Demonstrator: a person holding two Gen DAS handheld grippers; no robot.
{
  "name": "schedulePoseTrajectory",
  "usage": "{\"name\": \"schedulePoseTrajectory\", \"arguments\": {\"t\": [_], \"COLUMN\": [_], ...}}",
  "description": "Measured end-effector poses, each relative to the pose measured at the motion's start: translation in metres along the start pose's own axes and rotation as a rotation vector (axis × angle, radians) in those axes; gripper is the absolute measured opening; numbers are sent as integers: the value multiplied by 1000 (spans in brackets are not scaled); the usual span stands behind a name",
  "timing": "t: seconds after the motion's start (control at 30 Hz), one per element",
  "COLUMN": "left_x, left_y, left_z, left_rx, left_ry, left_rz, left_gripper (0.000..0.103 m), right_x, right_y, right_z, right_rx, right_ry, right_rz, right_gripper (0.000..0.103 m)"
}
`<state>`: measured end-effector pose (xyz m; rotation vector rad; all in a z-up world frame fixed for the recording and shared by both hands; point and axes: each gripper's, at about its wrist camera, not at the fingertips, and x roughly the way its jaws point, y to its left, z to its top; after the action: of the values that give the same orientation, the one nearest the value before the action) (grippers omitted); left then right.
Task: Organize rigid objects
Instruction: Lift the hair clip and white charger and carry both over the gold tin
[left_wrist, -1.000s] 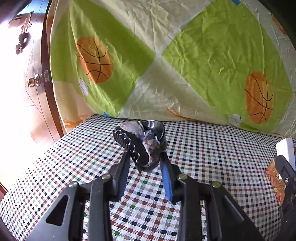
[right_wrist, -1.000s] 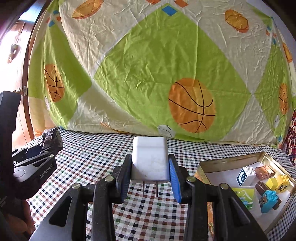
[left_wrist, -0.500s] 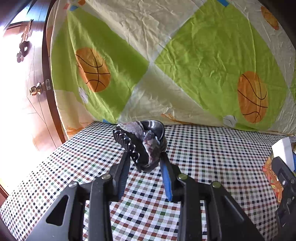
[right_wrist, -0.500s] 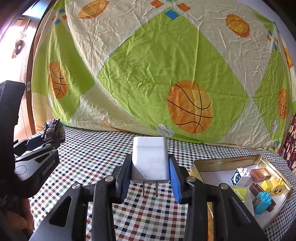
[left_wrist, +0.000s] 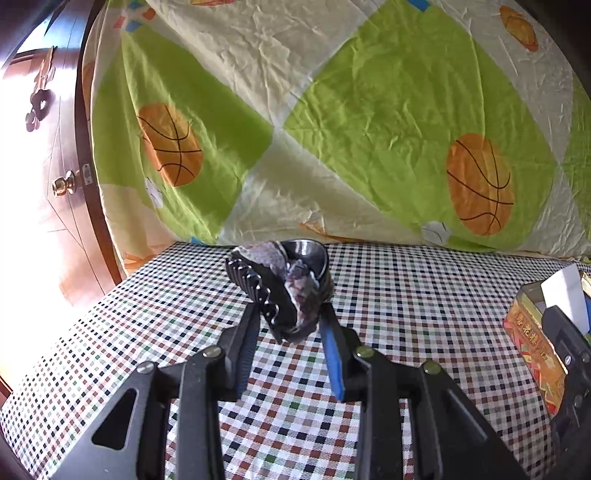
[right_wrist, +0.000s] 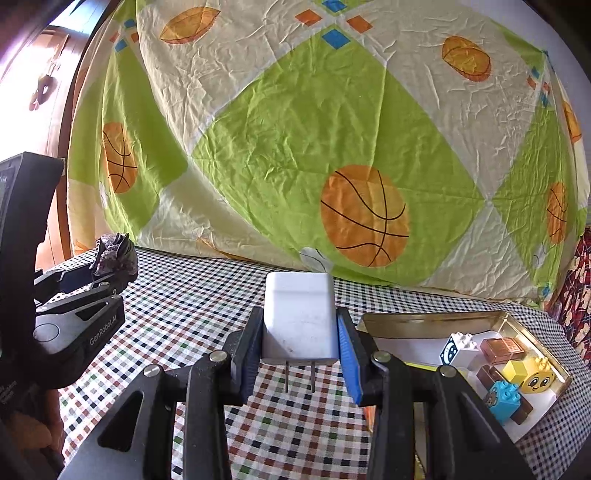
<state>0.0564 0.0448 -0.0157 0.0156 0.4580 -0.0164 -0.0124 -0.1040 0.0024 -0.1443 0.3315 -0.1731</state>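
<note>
Left tool (left_wrist: 288, 321) clamps a dark hair clip (left_wrist: 280, 284); right tool (right_wrist: 300, 332) grips a white charger (right_wrist: 298, 317), prongs down, both above the table (right_wrist: 192, 306), presumably bound for the tin (right_wrist: 406, 319) of blocks.

Your left gripper (left_wrist: 288, 332) is built of matte black plastic arms with silver screw heads at the pivots; one finger carries a bright blue pad (left_wrist: 332, 354), the other a dark ribbed one. Your right gripper (right_wrist: 300, 347) matches it: black triangular frames with cut-out windows, silver screws, blue pad faces. Seen from the right wrist, the left gripper's side reads "GenRobot.AI" in white lettering.
</note>
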Motion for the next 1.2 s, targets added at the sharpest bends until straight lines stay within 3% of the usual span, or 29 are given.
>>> {"name": "schedulePoseTrajectory", "arguments": {"t": [0.77,1.2], "left_x": [-29,-41], "left_y": [-31,-63], "left_z": [-13,-16], "left_rx": [3,56], "left_ry": [-19,-44], "left_rz": [-39,-77], "left_gripper": [32,32], "right_x": [-27,-38], "right_y": [-47,-78], "right_z": [-12,-18], "right_rx": [12,33], "right_ry": [-39,-61], "right_rz": [-48,-81], "right_gripper": [40,40]}}
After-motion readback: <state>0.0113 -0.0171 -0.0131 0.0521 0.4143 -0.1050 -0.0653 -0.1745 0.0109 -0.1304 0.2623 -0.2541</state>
